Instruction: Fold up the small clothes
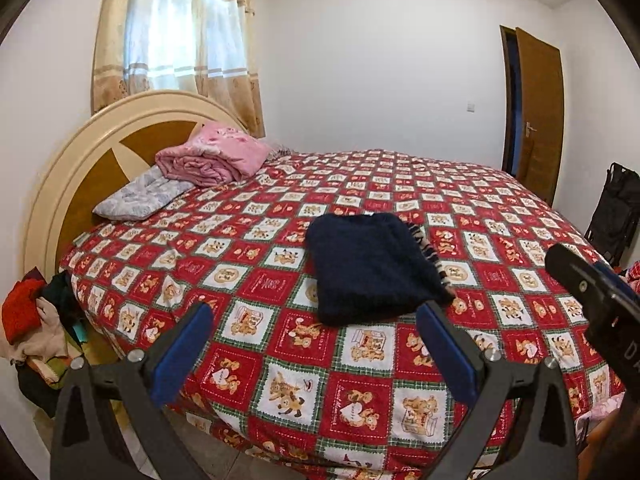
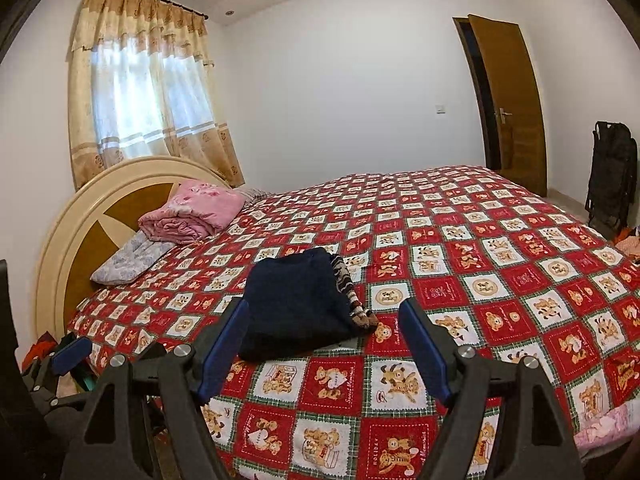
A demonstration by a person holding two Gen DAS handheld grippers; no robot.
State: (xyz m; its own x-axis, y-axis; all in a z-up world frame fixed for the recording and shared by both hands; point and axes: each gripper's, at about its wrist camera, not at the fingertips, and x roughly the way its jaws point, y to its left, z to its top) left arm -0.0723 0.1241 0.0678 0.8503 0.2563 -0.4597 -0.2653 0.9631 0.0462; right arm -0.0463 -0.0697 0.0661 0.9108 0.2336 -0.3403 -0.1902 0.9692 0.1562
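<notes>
A folded dark navy garment point(image 1: 370, 264) lies flat on the red teddy-bear bedspread point(image 1: 280, 380), with a striped piece point(image 1: 430, 250) sticking out along its right side. In the right wrist view the same navy garment point(image 2: 296, 304) and striped piece point(image 2: 352, 292) lie just beyond the fingers. My left gripper point(image 1: 314, 314) hangs above the near bed edge, open, nothing between its blue pads. My right gripper point(image 2: 324, 310) is open too, held back from the garment and not touching it. It shows as a black body point(image 1: 600, 300) at the right edge of the left wrist view.
A pink folded quilt point(image 1: 212, 154) and a pale pillow point(image 1: 140, 196) sit by the round headboard point(image 1: 60, 184). A heap of clothes point(image 1: 36, 328) lies on the floor at the bed's left. More clothes point(image 2: 628, 240) lie far right by a black folded frame point(image 2: 612, 172). A brown door point(image 2: 512, 104) stands open.
</notes>
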